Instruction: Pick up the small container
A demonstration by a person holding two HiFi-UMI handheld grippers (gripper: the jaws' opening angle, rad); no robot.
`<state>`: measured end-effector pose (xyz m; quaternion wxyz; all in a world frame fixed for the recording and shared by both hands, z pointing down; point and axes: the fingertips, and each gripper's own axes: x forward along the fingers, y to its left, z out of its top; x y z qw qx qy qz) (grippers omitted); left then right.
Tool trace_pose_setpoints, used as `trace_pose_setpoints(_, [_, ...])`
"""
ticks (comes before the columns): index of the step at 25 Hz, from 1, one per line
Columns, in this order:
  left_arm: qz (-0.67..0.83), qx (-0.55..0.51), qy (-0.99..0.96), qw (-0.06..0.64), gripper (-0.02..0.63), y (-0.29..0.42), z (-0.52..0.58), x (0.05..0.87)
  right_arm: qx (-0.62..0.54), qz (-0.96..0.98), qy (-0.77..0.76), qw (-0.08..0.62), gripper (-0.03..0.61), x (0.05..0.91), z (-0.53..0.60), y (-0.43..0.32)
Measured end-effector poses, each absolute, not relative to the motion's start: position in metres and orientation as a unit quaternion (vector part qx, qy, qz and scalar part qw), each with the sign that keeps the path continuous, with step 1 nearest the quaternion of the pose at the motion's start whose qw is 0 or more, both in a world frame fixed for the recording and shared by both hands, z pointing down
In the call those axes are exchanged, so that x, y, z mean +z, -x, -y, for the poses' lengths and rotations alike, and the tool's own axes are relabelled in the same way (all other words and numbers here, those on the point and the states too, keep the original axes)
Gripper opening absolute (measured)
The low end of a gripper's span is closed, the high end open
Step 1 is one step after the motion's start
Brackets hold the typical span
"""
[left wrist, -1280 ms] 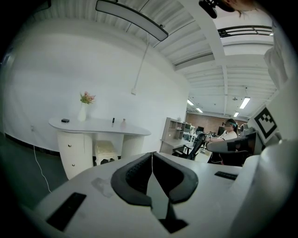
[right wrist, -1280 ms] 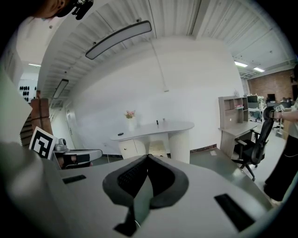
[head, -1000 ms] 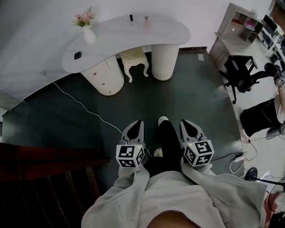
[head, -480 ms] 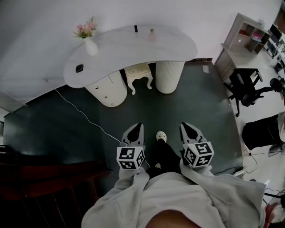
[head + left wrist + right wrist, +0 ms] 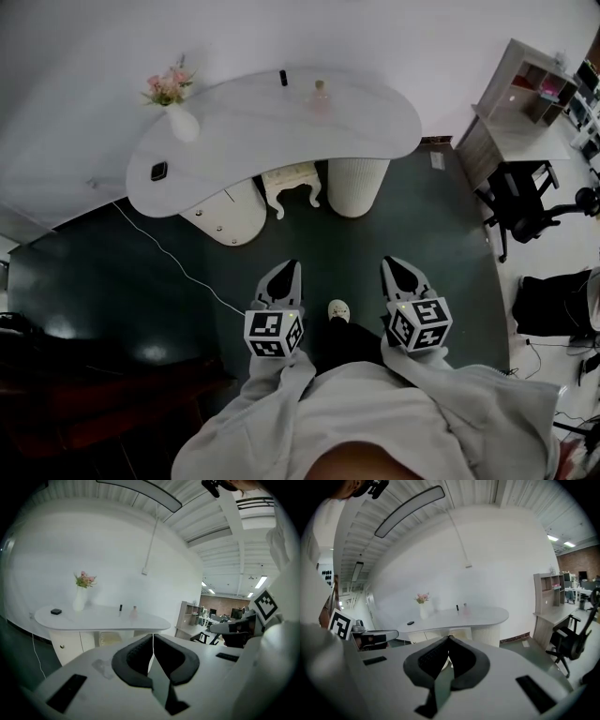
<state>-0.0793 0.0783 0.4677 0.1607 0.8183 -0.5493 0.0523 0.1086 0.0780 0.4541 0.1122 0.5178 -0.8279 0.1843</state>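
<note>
A small pinkish container [image 5: 319, 94] stands near the far edge of a white curved table [image 5: 253, 141]; it also shows small and far off in the left gripper view [image 5: 134, 611] and the right gripper view [image 5: 465, 607]. My left gripper [image 5: 289, 270] and right gripper [image 5: 396, 266] are held side by side in front of the person's body, over the dark floor, well short of the table. Both point toward the table, with the jaws of each [image 5: 152, 638] [image 5: 448, 640] touching and nothing between them.
On the table are a white vase with pink flowers [image 5: 178, 117], a small black upright item [image 5: 283, 78] and a flat black object [image 5: 158, 171]. A small stool [image 5: 291, 180] sits under the table. A cable [image 5: 178, 267] crosses the floor; an office chair [image 5: 525, 202] and shelves [image 5: 525, 94] stand at right.
The table has drawn nearer and larger as the person steps forward. Both grippers keep their place in front of the body, still shut.
</note>
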Motion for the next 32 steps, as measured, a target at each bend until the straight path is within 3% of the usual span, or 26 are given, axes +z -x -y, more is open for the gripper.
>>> trace_pose_setpoints(18, [0.552, 0.058, -0.815, 0.166, 0.018, 0.067, 0.032, 0.477, 0.19, 0.829, -0.514, 0.11, 0.051, 0.462, 0.037, -0.122])
trace_pose_setpoints(32, [0.562, 0.067, -0.806, 0.172, 0.018, 0.066, 0.027, 0.485, 0.203, 0.841, -0.49, 0.107, 0.051, 0.471, 0.035, -0.111])
